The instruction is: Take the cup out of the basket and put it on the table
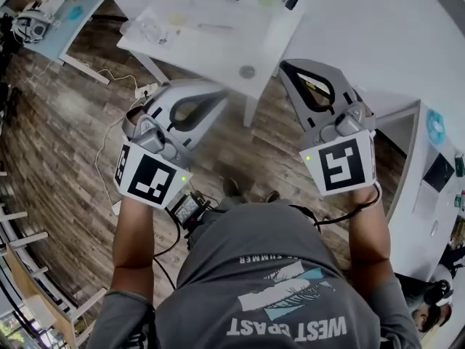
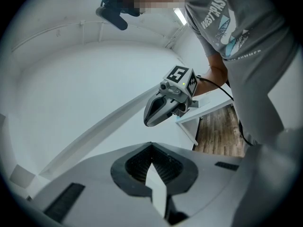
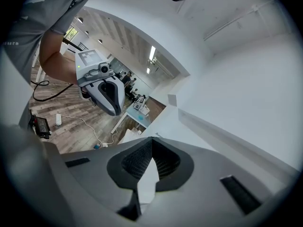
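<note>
Head view, looking down: L gripper (image 1: 219, 97) at 9 o'clock, R gripper (image 1: 288, 67) at 3 o'clock, both over wooden floor (image 1: 58, 144), jaws shut tight, nothing between them. White desk (image 1: 280, 35) at 12 o'clock, near both tips. In blurred desk clutter, cup & basket not made out.

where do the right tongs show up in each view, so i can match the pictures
Head view: right tongs at the upper right, shut, pointing up the picture.
Left gripper view: near the centre, tip pointing down-left.
Right gripper view: bottom centre, their own closed tip.
Shared landmark: the wood floor.
</note>
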